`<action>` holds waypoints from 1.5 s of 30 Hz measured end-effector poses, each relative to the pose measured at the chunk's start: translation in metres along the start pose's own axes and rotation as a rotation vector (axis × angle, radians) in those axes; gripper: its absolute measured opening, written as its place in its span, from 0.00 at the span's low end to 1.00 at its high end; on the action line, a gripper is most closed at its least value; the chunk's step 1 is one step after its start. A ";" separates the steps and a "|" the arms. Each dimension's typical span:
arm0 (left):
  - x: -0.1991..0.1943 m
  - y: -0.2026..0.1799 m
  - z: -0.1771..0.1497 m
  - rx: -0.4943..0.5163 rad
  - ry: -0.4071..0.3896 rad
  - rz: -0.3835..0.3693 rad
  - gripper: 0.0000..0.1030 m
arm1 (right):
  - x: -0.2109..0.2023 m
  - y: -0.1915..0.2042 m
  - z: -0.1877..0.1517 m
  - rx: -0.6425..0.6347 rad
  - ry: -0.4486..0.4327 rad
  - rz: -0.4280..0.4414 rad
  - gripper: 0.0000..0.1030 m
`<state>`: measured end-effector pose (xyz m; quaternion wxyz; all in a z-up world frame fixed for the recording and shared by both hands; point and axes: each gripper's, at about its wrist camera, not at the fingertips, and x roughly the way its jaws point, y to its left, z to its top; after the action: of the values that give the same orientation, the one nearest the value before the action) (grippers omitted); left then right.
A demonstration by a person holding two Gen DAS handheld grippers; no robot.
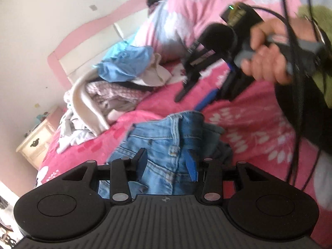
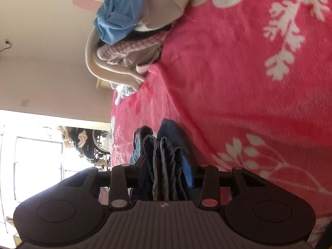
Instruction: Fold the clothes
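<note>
A pair of blue jeans [image 1: 164,137] hangs bunched over the pink flowered bed cover [image 1: 249,124]. My left gripper [image 1: 166,161] is shut on the light denim near a seam. In the right wrist view, my right gripper [image 2: 166,166] is shut on several dark folds of the jeans [image 2: 164,151], held upright between the pads. The left wrist view also shows the right gripper [image 1: 187,103] in a person's hand [image 1: 267,47], tilted down just above the jeans' far edge.
A pile of loose clothes [image 1: 116,83], blue and cream on top, lies by the pink headboard [image 1: 68,41]. A person lies under a pink quilt [image 1: 186,10]. Black cables [image 1: 298,83] hang at right. A cream nightstand [image 1: 35,143] stands left of the bed. The pile [image 2: 124,41] borders open bed cover [image 2: 249,83].
</note>
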<state>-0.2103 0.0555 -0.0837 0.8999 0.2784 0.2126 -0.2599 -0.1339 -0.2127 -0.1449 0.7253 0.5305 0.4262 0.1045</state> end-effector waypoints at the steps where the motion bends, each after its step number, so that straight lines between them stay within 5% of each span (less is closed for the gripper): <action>1: 0.001 0.003 0.002 -0.016 -0.006 0.000 0.40 | 0.000 0.000 -0.002 0.006 0.000 -0.007 0.40; 13: 0.045 0.007 0.026 -0.217 0.048 -0.149 0.43 | -0.006 -0.009 -0.007 0.038 -0.033 -0.042 0.40; 17: 0.053 -0.003 0.030 -0.130 0.064 -0.102 0.48 | -0.005 -0.012 -0.006 0.037 -0.027 -0.041 0.40; 21: 0.047 -0.010 0.030 -0.113 0.033 -0.057 0.23 | -0.009 -0.010 -0.006 0.012 -0.037 -0.027 0.39; 24: 0.032 0.002 0.030 -0.158 -0.004 -0.017 0.16 | -0.008 -0.006 -0.005 -0.026 -0.033 -0.018 0.37; 32: -0.005 0.027 0.030 -0.234 -0.071 -0.009 0.14 | 0.023 0.009 -0.009 -0.154 0.056 -0.099 0.36; 37: -0.021 0.036 0.023 -0.291 -0.098 -0.039 0.14 | 0.037 0.016 -0.012 -0.232 0.070 -0.142 0.15; 45: -0.029 0.045 0.021 -0.381 -0.149 -0.053 0.14 | 0.038 0.058 -0.005 -0.409 0.030 -0.043 0.13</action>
<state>-0.2021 0.0848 -0.0351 0.9423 0.0776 0.1981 -0.2584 -0.0968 -0.1619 -0.1147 0.8134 0.3616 0.4180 0.1813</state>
